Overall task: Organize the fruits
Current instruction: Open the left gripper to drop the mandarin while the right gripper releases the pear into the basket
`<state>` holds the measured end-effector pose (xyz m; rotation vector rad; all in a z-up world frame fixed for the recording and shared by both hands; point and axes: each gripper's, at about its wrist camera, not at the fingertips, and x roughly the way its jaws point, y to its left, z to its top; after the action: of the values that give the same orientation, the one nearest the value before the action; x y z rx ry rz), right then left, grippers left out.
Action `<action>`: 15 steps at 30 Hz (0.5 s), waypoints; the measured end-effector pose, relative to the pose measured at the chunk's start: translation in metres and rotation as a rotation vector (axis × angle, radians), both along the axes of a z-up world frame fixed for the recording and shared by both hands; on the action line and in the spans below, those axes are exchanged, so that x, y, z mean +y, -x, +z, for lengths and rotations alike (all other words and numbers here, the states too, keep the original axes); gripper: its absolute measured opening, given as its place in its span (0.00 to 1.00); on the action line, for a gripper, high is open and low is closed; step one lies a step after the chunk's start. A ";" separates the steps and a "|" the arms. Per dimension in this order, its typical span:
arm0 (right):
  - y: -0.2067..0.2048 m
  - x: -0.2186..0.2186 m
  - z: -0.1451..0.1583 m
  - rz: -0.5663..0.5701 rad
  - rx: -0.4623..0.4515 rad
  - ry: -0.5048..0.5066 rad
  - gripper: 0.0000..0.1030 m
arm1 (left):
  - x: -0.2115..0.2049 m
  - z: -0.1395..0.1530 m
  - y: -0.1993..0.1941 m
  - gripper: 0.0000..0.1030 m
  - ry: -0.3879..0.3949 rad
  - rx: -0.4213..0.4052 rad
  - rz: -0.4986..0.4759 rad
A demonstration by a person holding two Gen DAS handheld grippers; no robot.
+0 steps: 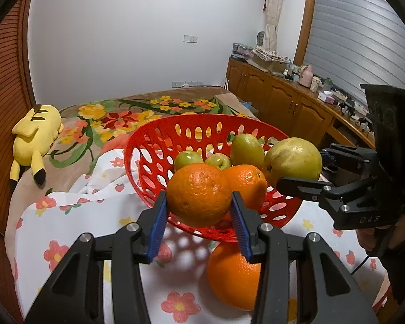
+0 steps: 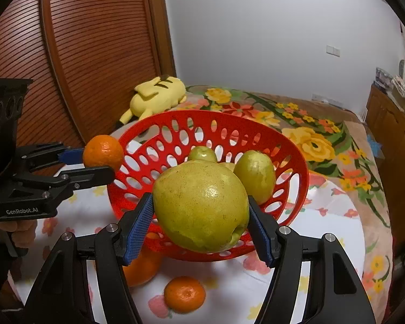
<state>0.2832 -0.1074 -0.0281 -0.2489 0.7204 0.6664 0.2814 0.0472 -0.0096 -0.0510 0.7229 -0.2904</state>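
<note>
My left gripper (image 1: 199, 210) clamps an orange (image 1: 198, 193); red basket (image 1: 154, 135) sits at twelve o'clock (right gripper (image 2: 202, 216) grips a pear (image 2: 199, 205)).

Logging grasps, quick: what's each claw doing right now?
Left claw: closed on an orange.
Right claw: closed on a large yellow-green fruit.

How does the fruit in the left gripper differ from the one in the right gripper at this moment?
The left gripper is shut on a round orange with bright, dimpled peel; the right gripper is shut on a yellow-green pear, speckled and lumpy. The pear looks bulkier than the orange, and the jaws on it stand wider. Both fruits are held off the cloth at the near rim of the red basket, not yet inside.
</note>
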 end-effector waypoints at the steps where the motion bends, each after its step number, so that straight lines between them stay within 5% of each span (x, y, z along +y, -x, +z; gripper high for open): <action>1: -0.001 -0.001 -0.001 -0.001 0.001 0.001 0.66 | -0.001 -0.002 -0.001 0.43 -0.002 0.005 -0.001; 15: -0.005 -0.015 -0.005 -0.035 0.003 0.013 0.66 | -0.002 -0.005 -0.001 0.47 -0.003 0.006 0.005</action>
<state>0.2887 -0.1228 -0.0328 -0.2468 0.7304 0.6289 0.2823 0.0448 -0.0142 -0.0512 0.7289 -0.2842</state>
